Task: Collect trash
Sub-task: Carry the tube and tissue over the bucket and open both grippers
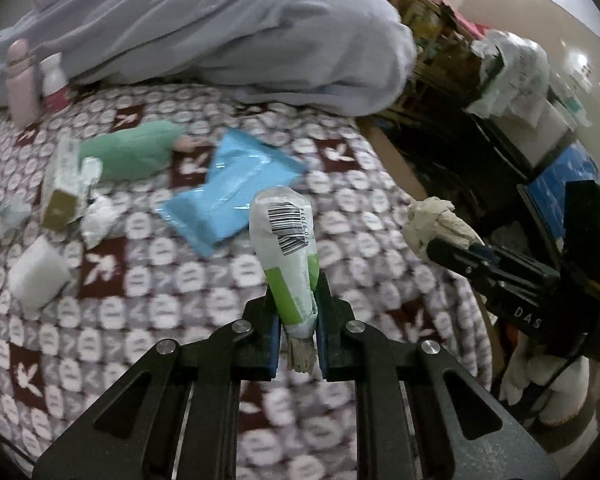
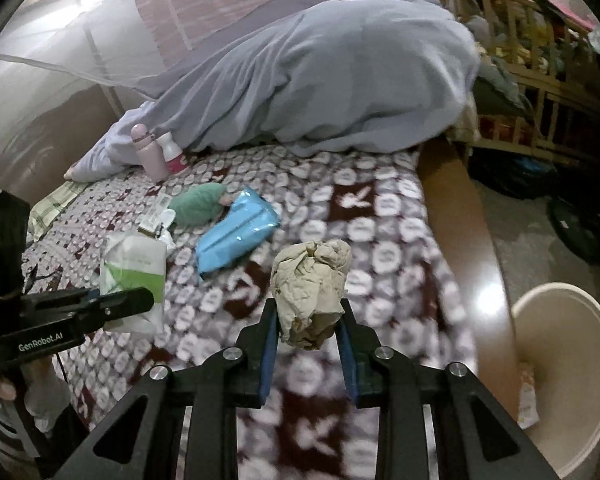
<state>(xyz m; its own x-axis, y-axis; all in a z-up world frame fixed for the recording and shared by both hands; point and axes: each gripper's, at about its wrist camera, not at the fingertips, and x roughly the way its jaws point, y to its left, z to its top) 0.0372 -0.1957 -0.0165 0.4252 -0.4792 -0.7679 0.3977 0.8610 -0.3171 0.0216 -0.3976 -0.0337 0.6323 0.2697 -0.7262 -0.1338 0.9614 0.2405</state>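
- Writing: "GenRobot.AI" in white on side of left gripper (image 2: 100,304), seen from right wrist cam. "DAS" partly readable on body of right gripper (image 1: 446,246), seen from left cam.
- White-and-green wrapper (image 1: 288,256) carries a black barcode w/ digits below it, too blurred to read fully; some green print lower down, unreadable.
- Left gripper (image 1: 298,332): fingers nearly closed, pinching the wrapper at its lower end, blue pads pressed on both sides. Wrapper stands up out of the fingers, frayed brownish bit hanging below the pinch.
- Right gripper (image 2: 308,328): fingers narrow, clamped on a crumpled beige paper wad (image 2: 312,288); wad bulges above the tips. Same wad seen at right gripper's tip in left cam (image 1: 432,224).
- Both held over the bed (image 2: 380,216), which has a dark red and grey patterned cover w/ white bird shapes.
- Blue flat pack (image 1: 232,188) lies on the bed, beyond the wrapper; printing on it not readable.
- Green cloth bundle (image 1: 136,152) just past the blue pack, on its left side.
- Olive-and-white box (image 1: 62,188) left of the blue pack, white crumpled bits beside it; box text too blurred.
- Pink bottle (image 1: 20,84) and white bottle w/ red label (image 1: 54,84) far beyond the blue pack, against the grey-blue blanket (image 1: 228,28).
- Cream bin (image 2: 568,376) on floor, off the bed's edge, right of the blue pack.
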